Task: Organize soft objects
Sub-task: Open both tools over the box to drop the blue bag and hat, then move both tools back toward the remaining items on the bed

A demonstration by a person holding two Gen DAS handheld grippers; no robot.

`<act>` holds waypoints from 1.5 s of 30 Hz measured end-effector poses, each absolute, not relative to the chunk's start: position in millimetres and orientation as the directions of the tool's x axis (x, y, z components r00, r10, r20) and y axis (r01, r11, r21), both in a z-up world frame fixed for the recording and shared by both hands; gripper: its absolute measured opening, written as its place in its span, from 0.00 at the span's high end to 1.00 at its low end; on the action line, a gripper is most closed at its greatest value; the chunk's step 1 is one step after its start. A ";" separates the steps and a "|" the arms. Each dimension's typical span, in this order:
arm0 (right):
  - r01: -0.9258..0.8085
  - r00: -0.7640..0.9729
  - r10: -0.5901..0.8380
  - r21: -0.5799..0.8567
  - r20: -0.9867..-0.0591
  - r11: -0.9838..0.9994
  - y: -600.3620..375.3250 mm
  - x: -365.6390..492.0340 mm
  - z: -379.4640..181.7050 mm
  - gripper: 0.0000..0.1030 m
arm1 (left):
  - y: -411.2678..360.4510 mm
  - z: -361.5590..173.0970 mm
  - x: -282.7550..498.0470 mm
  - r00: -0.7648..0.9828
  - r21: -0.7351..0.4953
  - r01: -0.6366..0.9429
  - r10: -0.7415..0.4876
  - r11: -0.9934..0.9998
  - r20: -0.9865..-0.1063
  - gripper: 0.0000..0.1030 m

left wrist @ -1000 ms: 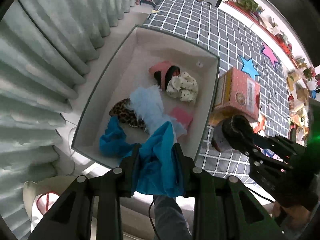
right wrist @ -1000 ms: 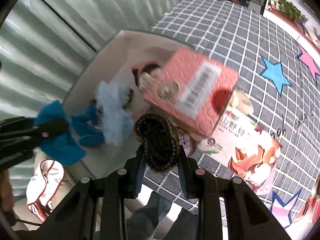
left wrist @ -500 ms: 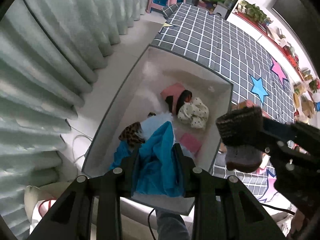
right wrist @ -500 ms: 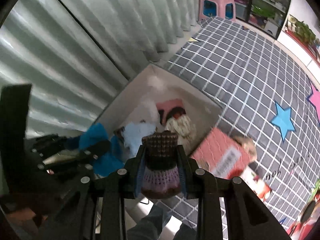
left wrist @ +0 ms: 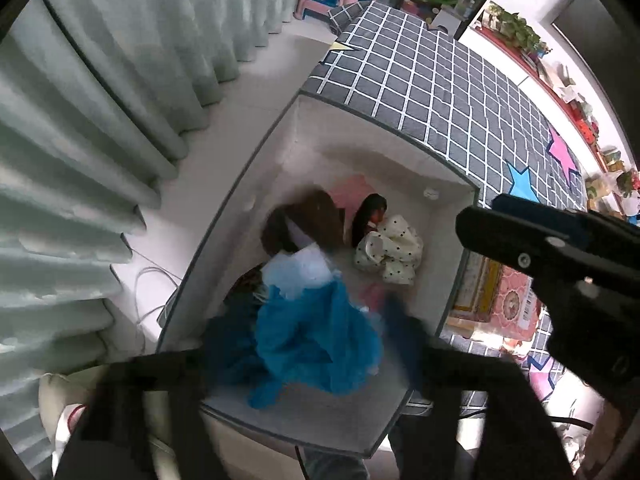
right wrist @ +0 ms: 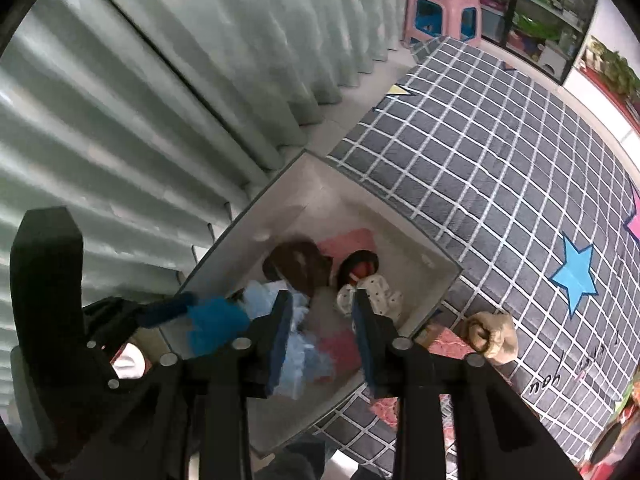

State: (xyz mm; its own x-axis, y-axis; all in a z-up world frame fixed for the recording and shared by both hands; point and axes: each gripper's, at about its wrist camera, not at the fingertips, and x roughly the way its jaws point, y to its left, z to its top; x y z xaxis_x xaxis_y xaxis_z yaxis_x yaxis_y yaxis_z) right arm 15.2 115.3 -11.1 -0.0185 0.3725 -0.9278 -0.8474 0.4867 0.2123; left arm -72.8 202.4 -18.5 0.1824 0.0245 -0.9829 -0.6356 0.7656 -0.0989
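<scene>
**Mia:** Soft things are all going in the white box (right wrist: 436,292), right? Where are the two grippers?

**Ben:** Both point almost straight down over the box. The left gripper (left wrist: 316,344) has its jaws opening wide. The bright blue cloth (left wrist: 316,344) sits between them, and the picture there is blurry, so I can't tell if a pad touches it. It hangs low over the near end of the box.

**Mia:** And the other one?

**Ben:** The right gripper (right wrist: 322,336) has its jaws opening too. Nothing is between them. You see right down into the box through the gap.

**Mia:** What does the blue cloth look like?

**Ben:** Crumpled and floppy, with folds all over.

**Mia:** What else is in the box?

**Ben:** A brown knitted thing (right wrist: 302,266) lies by the far left side, a bit blurry. Next to it is a pink cloth (right wrist: 348,242) with a dark round thing (right wrist: 358,266) on it. A cream cloth with dots (left wrist: 390,250) is just beside that. A fluffy light blue thing (left wrist: 300,272) lies in the middle, partly under the blue cloth.

**Mia:** Where is the box?

**Ben:** At the edge of a grey checked mat (right wrist: 480,152), near the pale curtain (right wrist: 160,80). A pink packet (left wrist: 508,300) lies on the mat just outside the box.
</scene>
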 end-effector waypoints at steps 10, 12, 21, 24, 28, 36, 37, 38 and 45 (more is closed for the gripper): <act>-0.716 0.038 0.384 0.243 -0.923 0.655 69.0 73.4 1.7 0.12 | 197.2 -15.1 -56.9 0.223 -0.142 -0.625 0.001 0.768 -0.975 0.00; -0.668 0.048 0.384 0.256 -0.922 0.699 47.3 90.0 2.0 0.12 | 191.5 -9.3 -46.8 0.229 -0.146 -0.602 -0.005 0.785 -0.973 0.00; -0.400 0.123 0.287 0.217 -0.950 0.890 -89.9 148.5 -28.9 0.12 | 139.8 15.8 22.0 0.228 -0.158 -0.419 -0.065 0.894 -0.971 0.00; -0.327 0.117 0.260 0.209 -0.959 0.921 -133.7 152.8 -41.9 0.12 | 115.8 20.0 50.4 0.211 -0.146 -0.347 -0.075 0.926 -0.975 0.00; -0.258 0.097 0.214 0.183 -0.972 0.949 -183.3 149.2 -64.3 0.12 | 84.0 17.0 88.2 0.154 -0.136 -0.273 -0.097 0.952 -0.983 0.00; -0.303 -0.007 0.147 0.143 -0.989 0.942 -222.6 110.8 -127.5 0.12 | 13.4 -36.3 162.8 -0.053 -0.062 -0.173 -0.073 0.983 -0.996 0.00; -0.320 -0.016 0.144 0.142 -0.989 0.937 -222.9 105.4 -134.9 0.12 | 7.5 -48.9 170.6 -0.094 -0.051 -0.173 -0.068 0.983 -0.993 0.00; -0.336 -0.026 0.142 0.142 -0.990 0.931 -223.6 100.6 -142.2 0.12 | 4.0 -58.4 174.5 -0.124 -0.041 -0.176 -0.063 0.984 -0.990 0.00; -0.460 -0.035 0.089 0.095 -0.995 0.883 -220.4 80.7 -182.3 0.12 | -15.3 -137.3 197.8 -0.355 0.096 -0.158 0.034 0.983 -0.934 0.00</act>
State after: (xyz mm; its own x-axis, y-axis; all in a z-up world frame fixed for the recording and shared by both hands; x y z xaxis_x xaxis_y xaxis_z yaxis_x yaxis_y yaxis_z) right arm 80.7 -220.4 -182.3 -0.0352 0.0888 -0.9954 -0.4597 0.8830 0.0951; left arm 197.8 -15.3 -137.3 -0.3552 0.0340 -0.9342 -0.1582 0.9827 0.0959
